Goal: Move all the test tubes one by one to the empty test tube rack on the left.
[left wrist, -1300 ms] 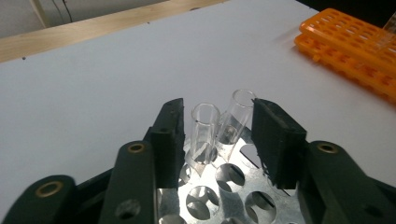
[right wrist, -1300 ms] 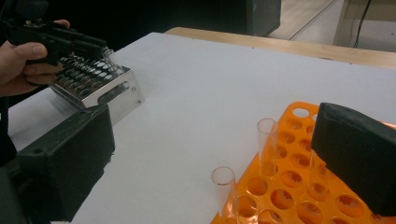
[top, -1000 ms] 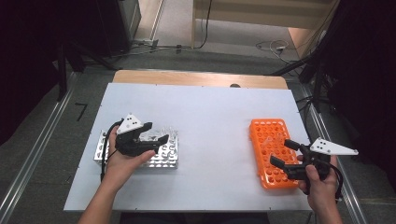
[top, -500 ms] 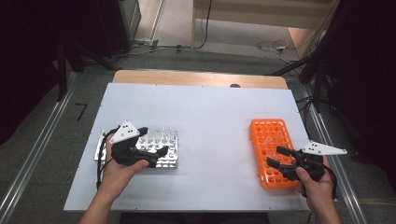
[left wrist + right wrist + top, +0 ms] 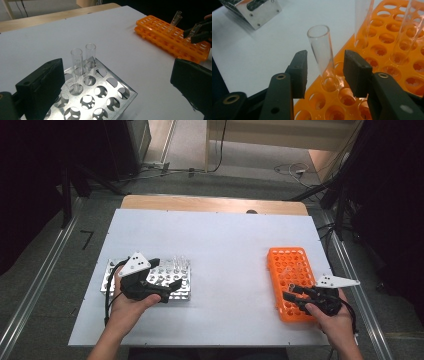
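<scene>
On the right side of the white desk (image 5: 225, 245), an orange rack (image 5: 290, 265) lies flat, and the right gripper (image 5: 292, 298) hangs over its near end. Seen from the right gripper view, its two black jaws stand apart with a clear glass tube (image 5: 322, 52) between them; the tube sits tilted in a hole of the orange rack (image 5: 392, 50), and neither jaw touches it. Two more tubes (image 5: 364, 20) stand in holes farther along that rack. At the left of the desk rests a metal rack (image 5: 172, 275) full of round holes, with the left gripper (image 5: 167, 286) over its near edge. The left gripper view shows its jaws wide apart and holding nothing, with two empty glass tubes (image 5: 77, 65) upright in neighbouring holes of the metal rack (image 5: 105, 92) just ahead of them. The two racks lie well apart.
</scene>
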A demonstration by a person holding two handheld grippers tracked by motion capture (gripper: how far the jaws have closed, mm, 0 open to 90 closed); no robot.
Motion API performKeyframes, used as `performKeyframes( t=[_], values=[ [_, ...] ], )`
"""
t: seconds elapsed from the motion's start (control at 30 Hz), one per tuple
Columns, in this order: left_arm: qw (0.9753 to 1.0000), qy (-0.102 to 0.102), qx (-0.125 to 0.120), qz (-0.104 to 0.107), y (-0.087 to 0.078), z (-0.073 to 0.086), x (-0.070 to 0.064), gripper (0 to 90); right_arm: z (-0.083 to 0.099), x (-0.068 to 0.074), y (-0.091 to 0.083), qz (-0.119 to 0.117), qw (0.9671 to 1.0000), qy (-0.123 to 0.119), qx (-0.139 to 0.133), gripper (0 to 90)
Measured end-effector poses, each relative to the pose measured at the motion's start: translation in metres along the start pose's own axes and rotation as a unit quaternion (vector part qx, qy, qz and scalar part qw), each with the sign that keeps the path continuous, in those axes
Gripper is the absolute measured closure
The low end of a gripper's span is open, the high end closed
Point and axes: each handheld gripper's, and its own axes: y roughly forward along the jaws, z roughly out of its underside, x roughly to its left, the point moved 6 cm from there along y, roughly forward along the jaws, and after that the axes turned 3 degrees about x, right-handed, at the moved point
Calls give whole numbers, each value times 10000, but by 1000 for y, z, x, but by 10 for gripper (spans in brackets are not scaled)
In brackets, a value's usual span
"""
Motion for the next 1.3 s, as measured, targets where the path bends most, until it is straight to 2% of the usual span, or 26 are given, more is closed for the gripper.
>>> performKeyframes(
  t=[0.43, 0.87, 1.07, 1.3],
  values=[
    [10000, -1, 20, 25, 1, 0, -1, 0, 7, -1, 5, 46, 9997, -103, 234, 602],
    [10000, 4, 19, 26, 1, 0, -1, 0, 9, -1, 5, 201, 9990, -336, 205, 720],
    [10000, 3, 10, 29, 1, 0, -2, 0, 9, -2, 4, 257, 9989, -316, 217, 737],
    [10000, 13, 2, 27, 0, -1, -2, 0, 4, -1, 1, 209, 9993, -250, 166, 738]
  ],
)
